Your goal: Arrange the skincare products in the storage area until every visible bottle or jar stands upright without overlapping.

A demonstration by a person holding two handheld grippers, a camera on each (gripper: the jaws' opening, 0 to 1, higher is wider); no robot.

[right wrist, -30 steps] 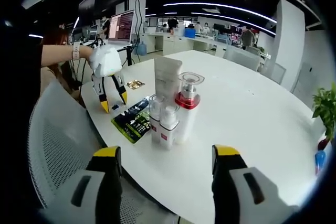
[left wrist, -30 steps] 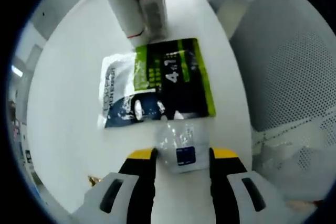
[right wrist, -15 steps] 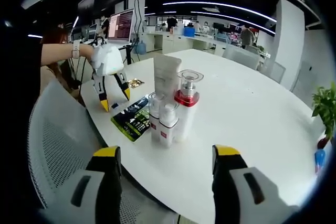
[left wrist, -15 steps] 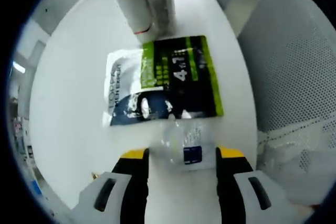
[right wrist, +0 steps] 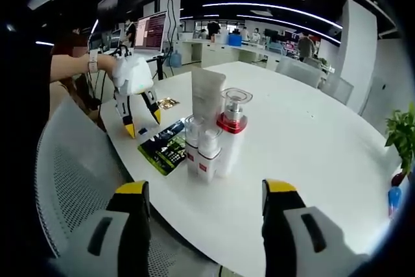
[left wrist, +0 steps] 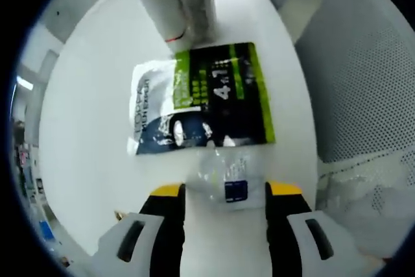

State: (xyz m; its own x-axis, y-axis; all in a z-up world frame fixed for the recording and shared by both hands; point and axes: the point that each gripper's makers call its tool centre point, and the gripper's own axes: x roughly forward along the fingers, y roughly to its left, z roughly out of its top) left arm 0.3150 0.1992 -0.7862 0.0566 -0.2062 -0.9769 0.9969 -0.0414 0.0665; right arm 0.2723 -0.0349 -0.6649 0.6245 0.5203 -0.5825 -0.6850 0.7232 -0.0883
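Yellow-tipped left gripper (left wrist: 224, 190) fingers spread, straddling a clear sachet (left wrist: 228, 176); right gripper (right wrist: 206, 194) fingers parted, empty.

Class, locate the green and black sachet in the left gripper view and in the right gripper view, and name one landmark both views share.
Left gripper view: green and black sachet lies flat at centre, ahead of the left tool.
Right gripper view: left of centre, beside the upright bottles.
Shared landmark: the white tube standing beyond the sachet.

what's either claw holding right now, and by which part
Nothing is held. The left claw is open astride a clear sachet lying flat on the table, without closing on it. The right claw is open in the air.
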